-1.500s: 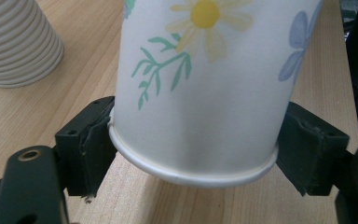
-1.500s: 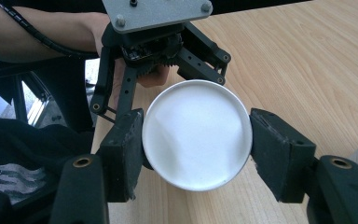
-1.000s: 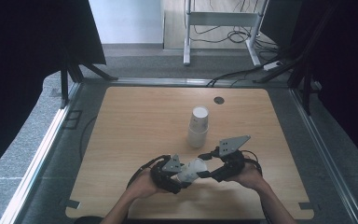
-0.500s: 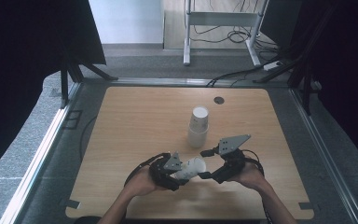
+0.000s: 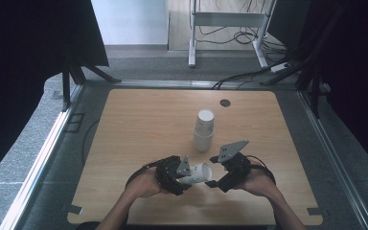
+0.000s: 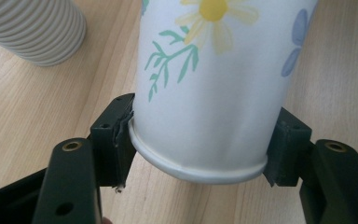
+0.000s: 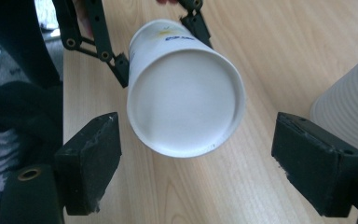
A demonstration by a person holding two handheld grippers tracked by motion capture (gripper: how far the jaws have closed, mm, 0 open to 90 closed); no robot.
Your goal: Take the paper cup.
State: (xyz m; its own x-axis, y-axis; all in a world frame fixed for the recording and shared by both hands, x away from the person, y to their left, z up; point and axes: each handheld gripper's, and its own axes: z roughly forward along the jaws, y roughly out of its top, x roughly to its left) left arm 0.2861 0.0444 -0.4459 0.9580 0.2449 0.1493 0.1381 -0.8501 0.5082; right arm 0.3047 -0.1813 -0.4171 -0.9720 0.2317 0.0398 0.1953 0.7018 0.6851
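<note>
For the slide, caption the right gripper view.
Open right gripper faces the base of a paper cup held by the left gripper.

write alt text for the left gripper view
A white paper cup printed with flowers is clamped near its base between the left tongs, above a wooden table. A ribbed stack of cups stands at upper left.

Even, soft overhead light; close views perhaps slightly blurred.
</note>
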